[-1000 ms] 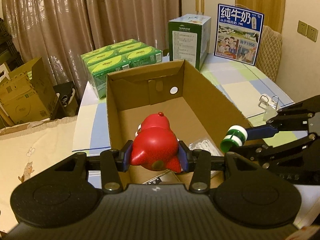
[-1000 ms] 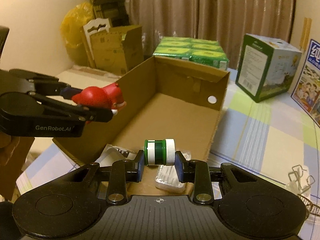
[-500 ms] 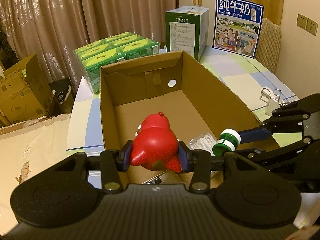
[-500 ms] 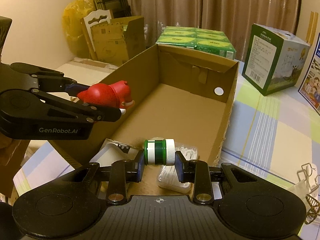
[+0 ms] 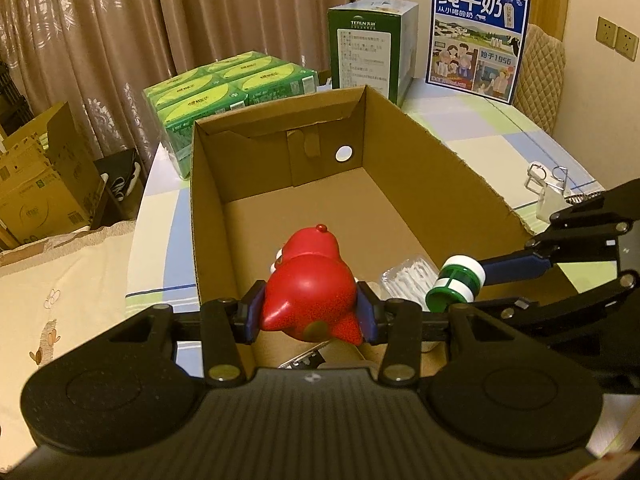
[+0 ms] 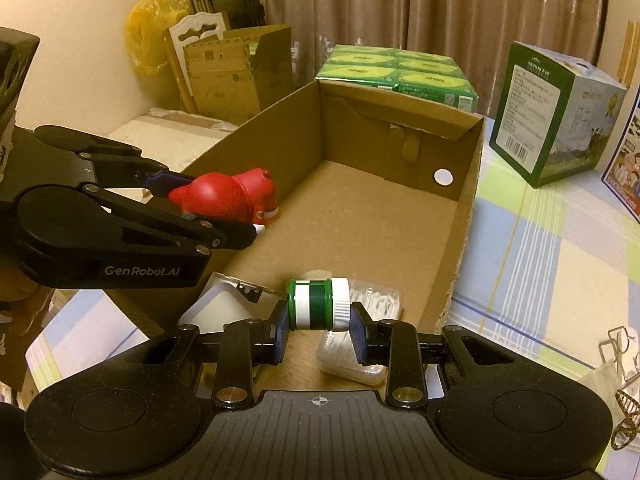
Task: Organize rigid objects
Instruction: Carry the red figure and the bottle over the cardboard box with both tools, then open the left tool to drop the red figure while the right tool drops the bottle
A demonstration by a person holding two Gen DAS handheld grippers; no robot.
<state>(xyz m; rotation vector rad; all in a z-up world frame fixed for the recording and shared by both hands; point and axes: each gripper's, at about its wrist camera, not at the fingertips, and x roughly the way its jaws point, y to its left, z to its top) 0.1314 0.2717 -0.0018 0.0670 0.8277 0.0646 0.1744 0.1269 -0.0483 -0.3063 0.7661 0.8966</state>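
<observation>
Two grippers over the open cardboard box (image 5: 440, 152), each with a catch. The left gripper (image 5: 310, 314) is clamped on a glossy red toy figure (image 5: 310, 292), rounded and plump, with a small knob on top and a touch of white at its front; its two blue pads press the toy's flanks, so the toy fills the gap between the fingers and pokes forward past the tips. From the right wrist view that same red toy (image 6: 224, 198) hangs above the box's left wall, near the near end, clear of the box floor. The right gripper (image 6: 319, 322) is closed on a small green jar (image 6: 318, 304) with a white cap and a white band round its body; it lies sideways between the pads, cap toward the right finger, base against the left one. The jar sits over the near end of the box, above a clear packet of white sticks (image 6: 372, 300) lying on the box floor by the right wall. The box stands on a table with a checked cloth (image 6: 560, 248); behind its far end sits a pack of green cartons (image 5: 228, 88), and beyond its far right corner a tall green and white carton (image 5: 368, 40).
</observation>
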